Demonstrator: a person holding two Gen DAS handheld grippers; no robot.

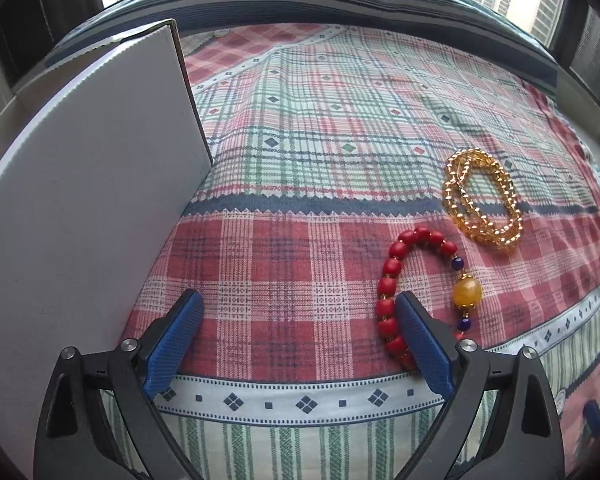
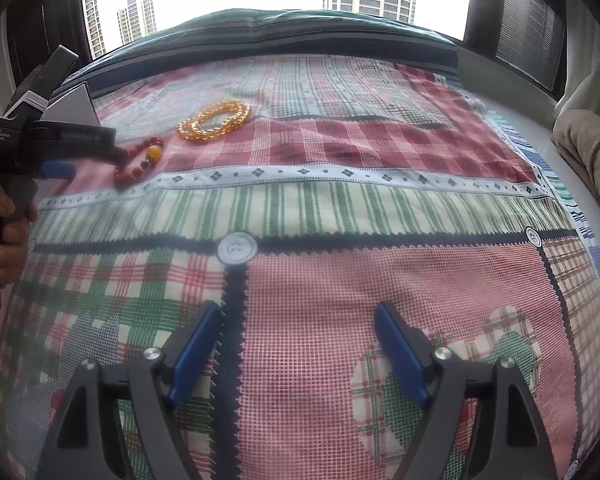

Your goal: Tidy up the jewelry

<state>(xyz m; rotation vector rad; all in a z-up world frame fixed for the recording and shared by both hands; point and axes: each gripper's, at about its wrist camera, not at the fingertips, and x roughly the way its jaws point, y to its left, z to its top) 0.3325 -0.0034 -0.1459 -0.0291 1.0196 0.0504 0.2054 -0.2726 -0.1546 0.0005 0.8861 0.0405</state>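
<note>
Red bracelet point(image 1: 392, 280) and amber bracelet point(image 1: 484, 200) are lying unsorted on the bed point(image 1: 300, 140); both left tool point(image 1: 300, 320) and right tool point(image 2: 298, 332) are gaping, gripping nothing.

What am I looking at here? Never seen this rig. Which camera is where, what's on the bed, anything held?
There is no robot arm. A person holds a hand-held two-finger gripper in each hand, and each carries a fisheye camera looking forward along its blue-padded fingers.

The left wrist view shows the left gripper, open and empty, low over a checked patchwork bedspread. Its right-hand finger lies over a red bead bracelet with a large amber bead; whether it touches it I cannot tell. Behind lies a golden-yellow bead strand, coiled. An upright white cardboard box stands to the left.

The right wrist view shows the right gripper, open and empty above bare bedspread, with the person's hand on the other handle.
</note>
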